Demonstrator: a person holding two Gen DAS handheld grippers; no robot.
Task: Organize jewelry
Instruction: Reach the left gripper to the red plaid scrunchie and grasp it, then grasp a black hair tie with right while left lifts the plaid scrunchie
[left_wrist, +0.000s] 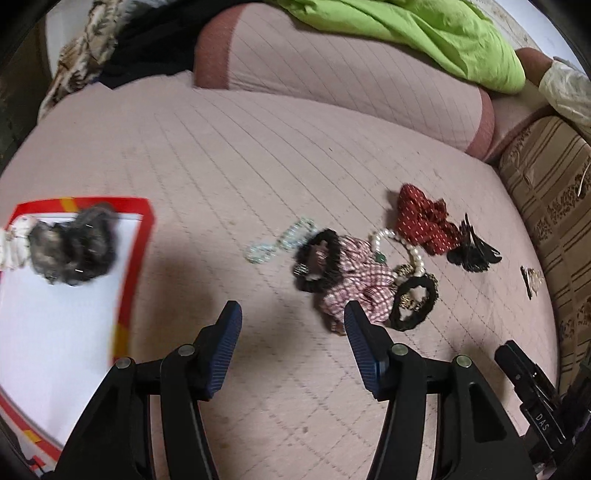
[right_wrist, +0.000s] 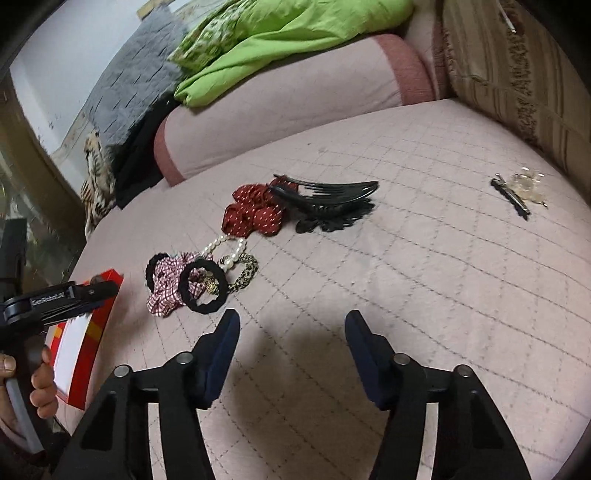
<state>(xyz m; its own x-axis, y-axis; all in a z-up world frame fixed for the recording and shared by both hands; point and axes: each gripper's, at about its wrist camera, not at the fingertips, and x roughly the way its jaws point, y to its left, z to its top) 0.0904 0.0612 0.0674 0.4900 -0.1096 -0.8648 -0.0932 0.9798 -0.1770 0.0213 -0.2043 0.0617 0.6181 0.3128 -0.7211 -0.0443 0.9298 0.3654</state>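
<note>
A red-rimmed white box (left_wrist: 55, 325) lies at the left and holds grey and black furry scrunchies (left_wrist: 74, 245). A pile lies on the pink quilted bed: a checked scrunchie (left_wrist: 354, 280), black hair ties (left_wrist: 317, 260), a pearl bracelet (left_wrist: 402, 245), a pale beaded bracelet (left_wrist: 282, 242), a red dotted scrunchie (left_wrist: 424, 218) and a black comb clip (left_wrist: 472, 251). My left gripper (left_wrist: 291, 314) is open and empty, just short of the pile. My right gripper (right_wrist: 291, 321) is open and empty, near the pile (right_wrist: 199, 280). The comb clip (right_wrist: 332, 199) lies beyond it.
A small hair clip with a clear ornament (right_wrist: 517, 192) lies apart at the right. A pink bolster (left_wrist: 332, 77) and green cloth (left_wrist: 424, 33) lie at the back. A striped brown cushion (left_wrist: 554, 206) borders the right side. The left gripper (right_wrist: 62, 299) shows over the box (right_wrist: 85, 339).
</note>
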